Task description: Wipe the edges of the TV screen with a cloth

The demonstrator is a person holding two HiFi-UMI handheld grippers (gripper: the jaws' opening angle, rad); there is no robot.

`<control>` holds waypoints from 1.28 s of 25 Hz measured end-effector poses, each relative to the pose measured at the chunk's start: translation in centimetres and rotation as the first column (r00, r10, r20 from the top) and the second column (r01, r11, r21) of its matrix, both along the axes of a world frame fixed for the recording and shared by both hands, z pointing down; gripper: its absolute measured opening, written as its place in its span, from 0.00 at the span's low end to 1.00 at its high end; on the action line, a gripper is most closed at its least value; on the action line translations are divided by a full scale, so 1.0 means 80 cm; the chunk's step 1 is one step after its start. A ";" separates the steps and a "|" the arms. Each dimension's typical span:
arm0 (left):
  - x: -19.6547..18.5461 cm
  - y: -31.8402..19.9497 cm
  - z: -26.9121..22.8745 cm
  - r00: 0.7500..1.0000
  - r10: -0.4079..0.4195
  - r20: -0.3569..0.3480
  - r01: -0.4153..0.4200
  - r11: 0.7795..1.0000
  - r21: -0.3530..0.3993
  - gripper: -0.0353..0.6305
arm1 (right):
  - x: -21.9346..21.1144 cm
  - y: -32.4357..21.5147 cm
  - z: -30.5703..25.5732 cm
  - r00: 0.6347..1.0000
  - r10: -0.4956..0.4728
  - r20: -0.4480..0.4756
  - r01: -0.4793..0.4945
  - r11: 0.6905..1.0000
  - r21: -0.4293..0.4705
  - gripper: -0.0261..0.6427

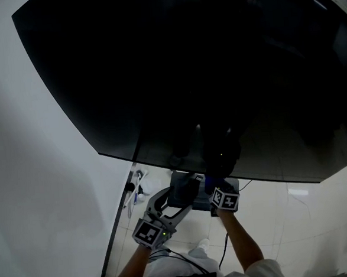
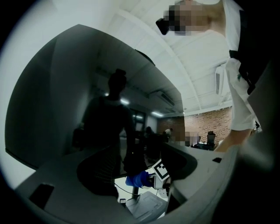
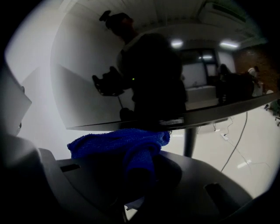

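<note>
Right gripper view: pinching cloth in right tool at bottom edge of TV screen, left tool spread, empty; probably wiping. Next, slide along edge.

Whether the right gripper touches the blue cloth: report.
Touching. Right gripper view: the right gripper is shut on the blue cloth, a fold pinched between its jaws.

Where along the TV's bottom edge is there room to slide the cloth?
Right of the right gripper, the TV's bottom edge runs bare above open floor. The left side is crowded: the left gripper sits beside the blue cloth, with cables near the wall.
</note>
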State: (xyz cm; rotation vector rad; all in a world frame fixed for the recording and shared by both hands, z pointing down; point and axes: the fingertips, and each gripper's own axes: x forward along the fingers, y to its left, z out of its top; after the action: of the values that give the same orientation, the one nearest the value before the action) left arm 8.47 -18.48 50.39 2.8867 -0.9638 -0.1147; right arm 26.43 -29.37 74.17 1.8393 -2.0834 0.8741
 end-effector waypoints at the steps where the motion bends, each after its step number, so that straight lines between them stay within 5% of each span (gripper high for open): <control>1: -0.012 -0.002 0.001 1.000 -0.013 0.001 0.013 1.000 0.000 0.53 | -0.025 -0.007 0.000 1.000 -0.028 0.006 0.028 1.000 0.004 0.14; 9: -0.122 -0.016 0.006 0.987 -0.161 -0.006 0.161 0.987 -0.010 0.53 | -0.220 -0.054 -0.006 0.970 -0.237 0.052 0.237 0.971 0.001 0.14; 17: -0.232 -0.026 0.010 0.949 -0.314 -0.018 0.314 0.949 -0.029 0.53 | -0.378 -0.085 -0.007 0.910 -0.412 0.038 0.413 0.911 -0.012 0.14; 32: -0.367 -0.012 0.009 0.879 -0.476 -0.015 0.476 0.879 -0.017 0.53 | -0.618 -0.128 -0.013 0.834 -0.551 0.026 0.552 0.834 -0.010 0.14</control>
State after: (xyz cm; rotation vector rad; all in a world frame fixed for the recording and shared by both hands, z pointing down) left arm -20.87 -19.42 51.09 2.5622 -1.6439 -0.1687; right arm -23.00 -39.60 73.14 1.0998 -2.4133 0.7456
